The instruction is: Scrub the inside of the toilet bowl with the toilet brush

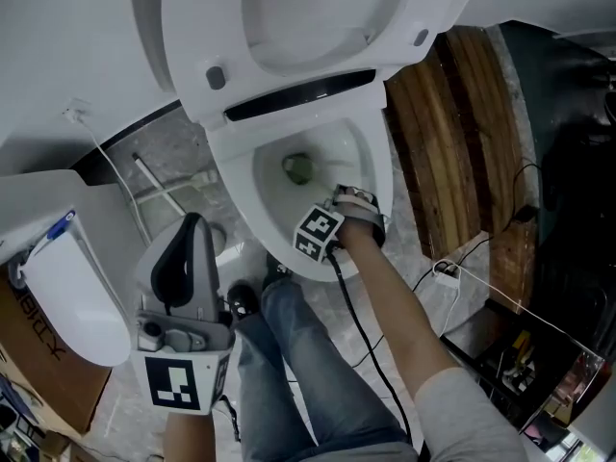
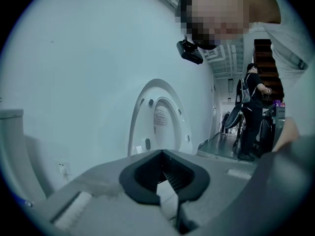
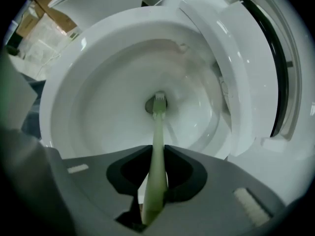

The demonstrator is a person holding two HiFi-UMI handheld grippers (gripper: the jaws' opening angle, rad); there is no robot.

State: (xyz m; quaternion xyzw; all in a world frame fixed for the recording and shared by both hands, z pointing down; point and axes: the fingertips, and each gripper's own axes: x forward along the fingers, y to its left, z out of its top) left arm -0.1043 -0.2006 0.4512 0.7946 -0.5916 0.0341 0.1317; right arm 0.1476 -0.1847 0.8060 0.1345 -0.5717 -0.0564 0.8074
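Note:
The white toilet bowl (image 1: 371, 157) stands open, its lid (image 1: 289, 17) raised. In the right gripper view a pale green toilet brush (image 3: 157, 132) runs from between the jaws down the bowl (image 3: 88, 102), and its head sits at the drain hole. The head view shows that green brush head (image 1: 298, 168) low in the bowl. My right gripper (image 1: 339, 198) (image 3: 158, 150) hovers over the bowl's front rim, shut on the brush handle. My left gripper (image 1: 192, 224) (image 2: 162, 154) is held left of the toilet, pointing up at the lid (image 2: 160, 122), shut with nothing in it.
A white bin (image 1: 67, 292) and a cardboard box stand at the left. Pipes (image 1: 159, 189) run along the floor beside the bowl. Wooden boards (image 1: 452, 133) and cables (image 1: 452, 268) lie to the right. My jeans-clad legs (image 1: 289, 373) are in front. A person (image 2: 251, 117) stands far off.

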